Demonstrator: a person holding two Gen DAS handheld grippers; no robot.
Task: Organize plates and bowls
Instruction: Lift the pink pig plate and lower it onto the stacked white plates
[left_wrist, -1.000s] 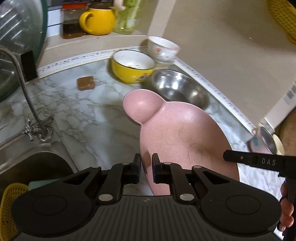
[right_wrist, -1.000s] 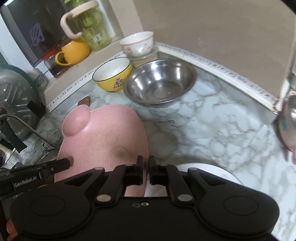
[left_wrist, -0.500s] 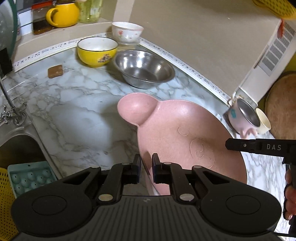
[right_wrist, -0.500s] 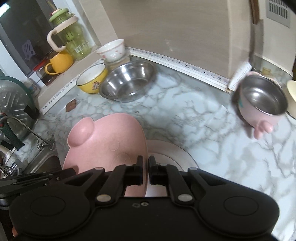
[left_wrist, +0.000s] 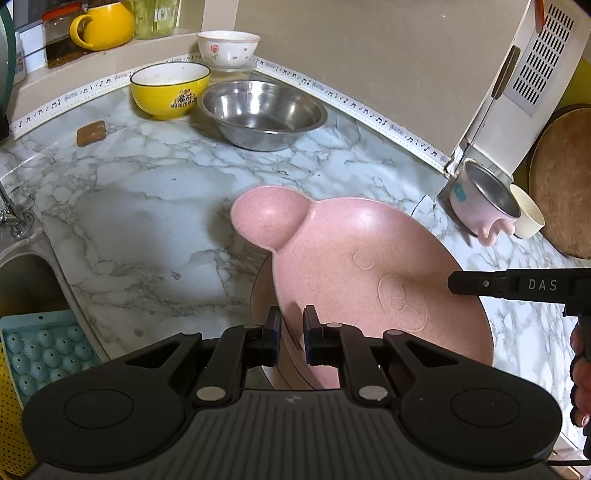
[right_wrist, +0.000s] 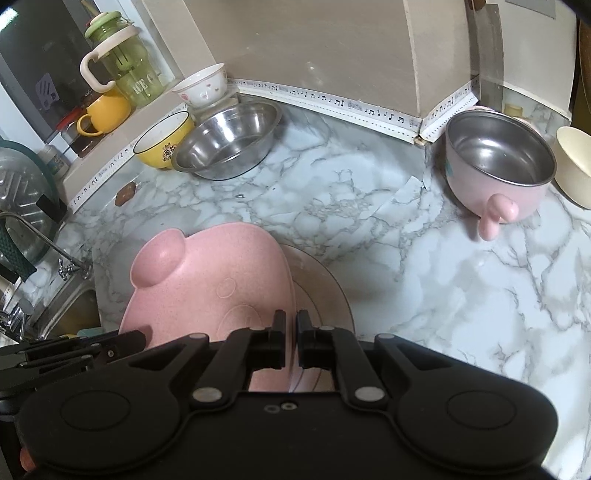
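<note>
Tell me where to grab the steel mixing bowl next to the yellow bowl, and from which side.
Pinch the rim of the steel mixing bowl on its near, counter-facing edge, one finger inside and one outside. The wall is thin and flares outward, with nothing inside. The yellow bowl crowds one side and the white floral bowl and wall sit behind, so the open marble side looks freest.

The middle of the marble tabletop lies bare, giving wide passage. At the back corner a steel bowl, a yellow bowl and a white flowered bowl crowd together (rims nearly touching). To the right, a pink steel-lined bowl and cream cup block the wall side. The sink opens at left.
</note>
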